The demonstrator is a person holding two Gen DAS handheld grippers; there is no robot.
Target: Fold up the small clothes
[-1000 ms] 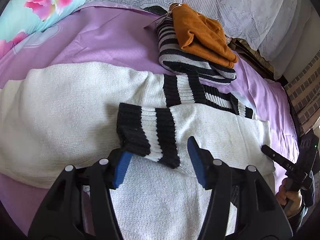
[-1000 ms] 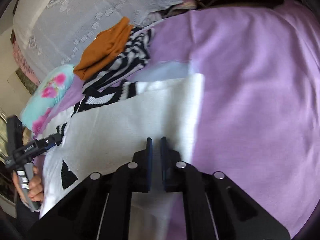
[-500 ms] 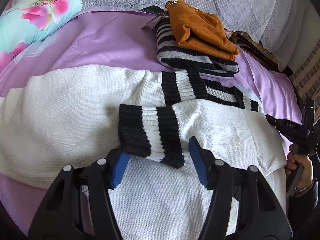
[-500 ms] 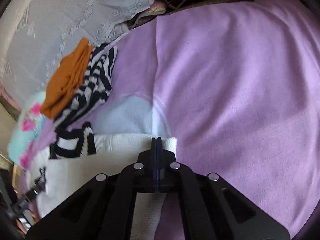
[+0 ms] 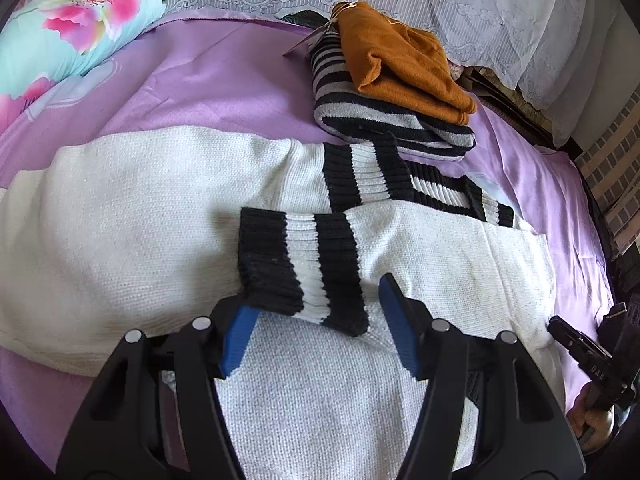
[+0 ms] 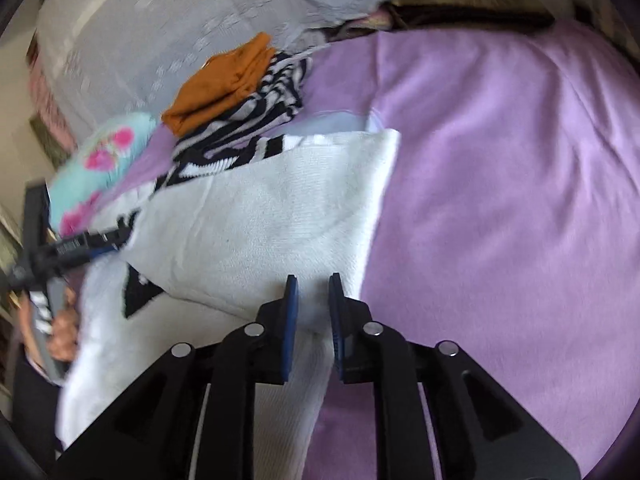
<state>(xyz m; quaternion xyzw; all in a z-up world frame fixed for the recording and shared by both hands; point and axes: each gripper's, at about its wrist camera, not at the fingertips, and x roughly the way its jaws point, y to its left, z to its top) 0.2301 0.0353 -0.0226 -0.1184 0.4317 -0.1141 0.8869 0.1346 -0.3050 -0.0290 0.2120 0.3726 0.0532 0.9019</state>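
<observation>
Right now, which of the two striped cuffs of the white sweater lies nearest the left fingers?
The cuff folded across the sweater's front, lying between the open left fingers; the other cuff lies farther off, toward the folded pile.

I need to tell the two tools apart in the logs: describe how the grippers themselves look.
Both look alike. The left gripper and right gripper have black, angular plastic linkage arms with cut-out slots, round silver pivot pins, and blue ribbed pads on the fingers. No cables show.
</observation>
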